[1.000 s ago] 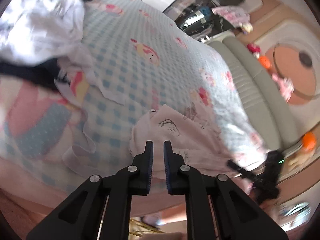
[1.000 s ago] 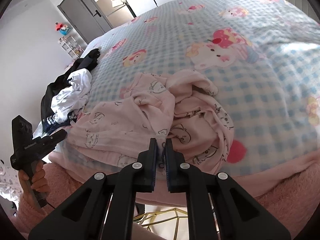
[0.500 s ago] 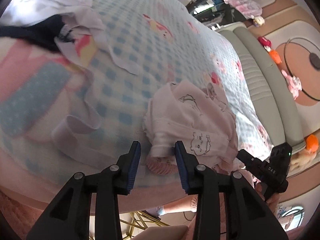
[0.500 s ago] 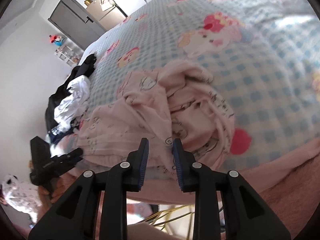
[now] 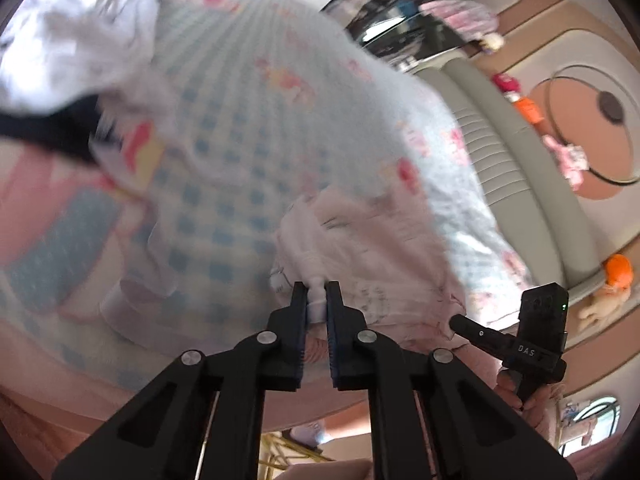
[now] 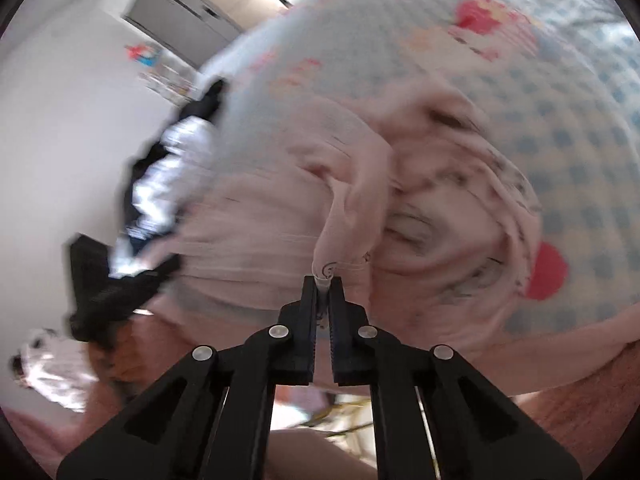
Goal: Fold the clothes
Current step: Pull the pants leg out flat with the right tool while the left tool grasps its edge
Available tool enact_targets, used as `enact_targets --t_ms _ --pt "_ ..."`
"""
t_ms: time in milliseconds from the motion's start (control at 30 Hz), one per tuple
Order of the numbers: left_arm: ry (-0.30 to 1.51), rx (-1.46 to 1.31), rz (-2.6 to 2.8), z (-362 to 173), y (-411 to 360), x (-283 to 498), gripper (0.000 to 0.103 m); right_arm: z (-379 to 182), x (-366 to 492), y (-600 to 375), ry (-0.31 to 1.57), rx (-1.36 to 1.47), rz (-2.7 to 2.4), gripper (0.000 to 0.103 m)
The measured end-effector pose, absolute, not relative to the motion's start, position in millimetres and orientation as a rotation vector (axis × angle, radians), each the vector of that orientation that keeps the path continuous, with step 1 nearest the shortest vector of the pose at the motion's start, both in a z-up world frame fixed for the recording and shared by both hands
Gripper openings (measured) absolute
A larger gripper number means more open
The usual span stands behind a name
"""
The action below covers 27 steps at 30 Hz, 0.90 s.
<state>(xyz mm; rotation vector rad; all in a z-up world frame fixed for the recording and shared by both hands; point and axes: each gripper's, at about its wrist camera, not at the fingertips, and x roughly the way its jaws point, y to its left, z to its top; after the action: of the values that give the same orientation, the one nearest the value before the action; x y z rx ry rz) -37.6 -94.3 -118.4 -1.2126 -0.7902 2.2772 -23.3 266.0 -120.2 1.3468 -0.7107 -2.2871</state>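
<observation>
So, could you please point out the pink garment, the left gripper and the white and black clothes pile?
pink garment (image 6: pixel 280 216): right wrist view, on its crumpled body.
left gripper (image 5: pixel 317 298): left wrist view, between fingertips closing on the garment's edge.
white and black clothes pile (image 5: pixel 76 36): left wrist view, on the white fabric.

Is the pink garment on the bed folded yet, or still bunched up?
Bunched up. The pink garment lies in a crumpled heap on the checked bedcover, with a pinch of it clamped in the left gripper and another in the right gripper.
</observation>
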Motion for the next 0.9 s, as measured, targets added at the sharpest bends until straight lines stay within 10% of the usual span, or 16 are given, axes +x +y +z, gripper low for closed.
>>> enact_targets --t_ms 567,733,900 --pt "-0.830 -1.053 2.494 -51.0 -126.7 -186.9 0.008 -15.3 -196.2 243.6 -0.559 1.084 -2.420 0.003" --pt "-0.929 -1.193 2.472 -73.9 -140.9 -235.1 0.042 -34.2 -270.2 241.5 -0.489 1.240 -2.571 0.006" --pt "-0.675 -1.273 2.527 -109.0 -139.0 -195.7 0.044 -44.6 -216.2 231.3 -0.370 1.179 -2.392 0.032"
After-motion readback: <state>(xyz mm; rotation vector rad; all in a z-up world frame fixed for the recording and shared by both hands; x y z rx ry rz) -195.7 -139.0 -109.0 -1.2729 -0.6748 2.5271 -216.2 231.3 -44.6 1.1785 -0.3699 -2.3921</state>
